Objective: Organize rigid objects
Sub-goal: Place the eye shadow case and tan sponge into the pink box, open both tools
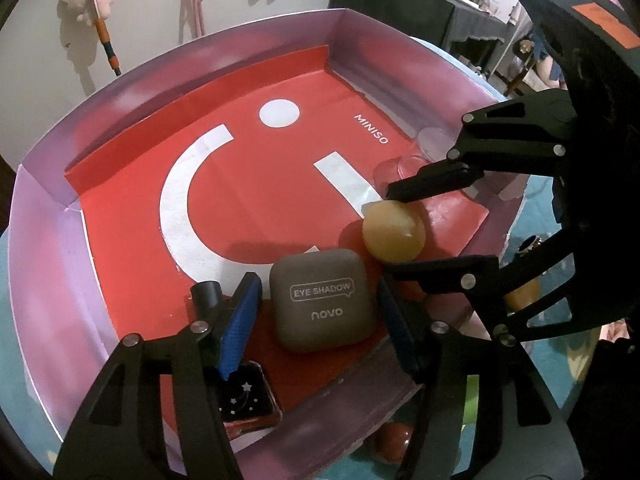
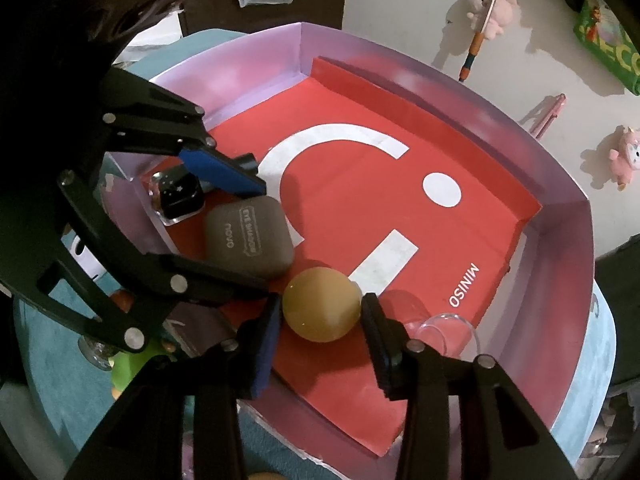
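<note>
A pink-walled box (image 1: pixel 52 216) with a red MINISO liner lies on the table; it also shows in the right wrist view (image 2: pixel 568 216). A grey eye shadow case (image 1: pixel 322 304) (image 2: pixel 246 242) lies inside, between the open fingers of my left gripper (image 1: pixel 316 320), apart from both pads. A yellow ball (image 1: pixel 394 232) (image 2: pixel 320 304) rests beside it, between the open fingers of my right gripper (image 2: pixel 320 344), with small gaps on both sides. A black starred bottle (image 1: pixel 246 400) (image 2: pixel 180 194) stands in the box corner. A clear glass (image 2: pixel 444 328) lies by the ball.
The box sits on a teal cloth (image 2: pixel 56 380). Outside its near wall lie a red ball (image 1: pixel 394 440), an orange one (image 1: pixel 520 296) and a green item (image 2: pixel 128 364). Plush toys (image 2: pixel 626 156) hang on the wall behind.
</note>
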